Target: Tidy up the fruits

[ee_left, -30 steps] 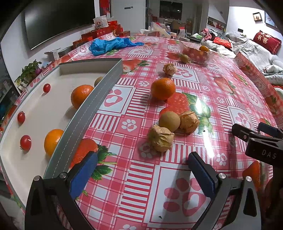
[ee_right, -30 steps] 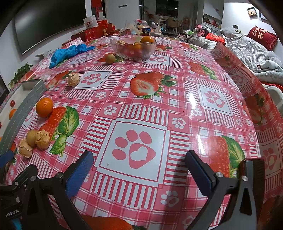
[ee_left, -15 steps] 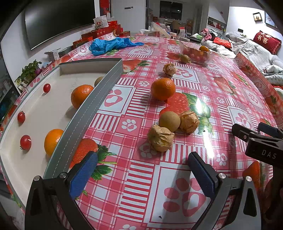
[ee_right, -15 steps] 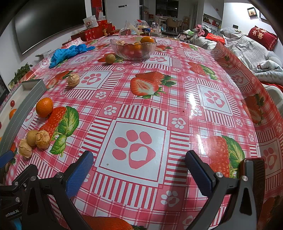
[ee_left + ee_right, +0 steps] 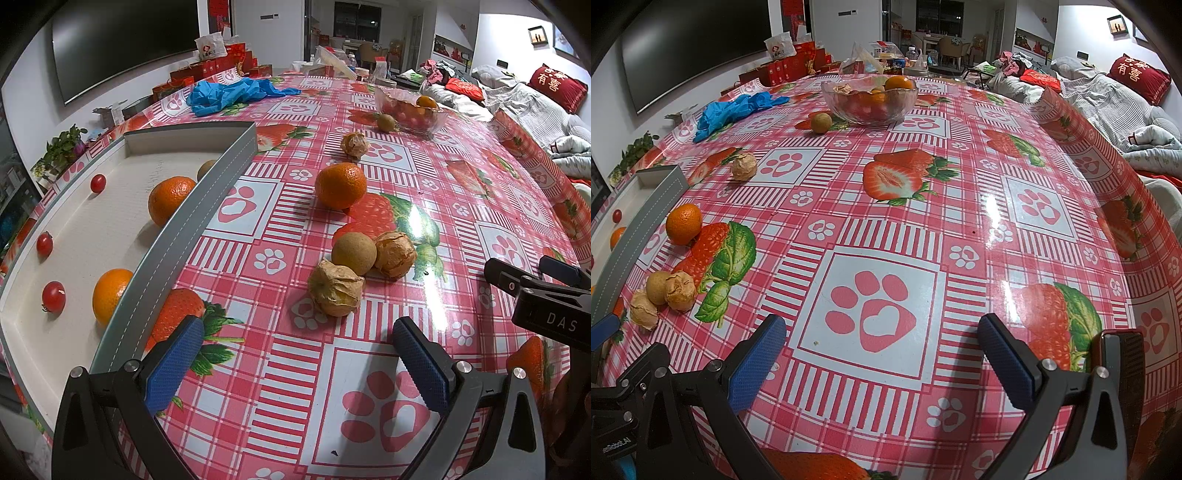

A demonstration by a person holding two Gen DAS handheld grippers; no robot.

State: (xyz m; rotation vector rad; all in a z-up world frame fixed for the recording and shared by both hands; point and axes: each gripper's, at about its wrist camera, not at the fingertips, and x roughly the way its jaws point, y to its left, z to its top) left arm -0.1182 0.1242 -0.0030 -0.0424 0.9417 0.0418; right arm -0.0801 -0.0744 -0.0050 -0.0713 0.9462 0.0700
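Observation:
A white tray with a grey rim [image 5: 192, 218] lies at the left and holds two oranges [image 5: 168, 199], three cherry tomatoes [image 5: 54, 296] and a partly hidden brown fruit. On the cloth lie a loose orange [image 5: 340, 185], a brown round fruit [image 5: 354, 253] and two papery husked fruits [image 5: 335, 288] close together. A third husked fruit [image 5: 354, 144] sits farther back. My left gripper [image 5: 295, 350] is open just short of the cluster. My right gripper [image 5: 882, 350] is open over bare cloth, with that cluster [image 5: 661, 291] at its far left.
A glass bowl of fruit [image 5: 870, 98] stands at the back with a brown fruit [image 5: 821, 122] beside it. Blue gloves [image 5: 229, 96] lie at the back left. Red boxes line the far table edge; a sofa with bedding is on the right.

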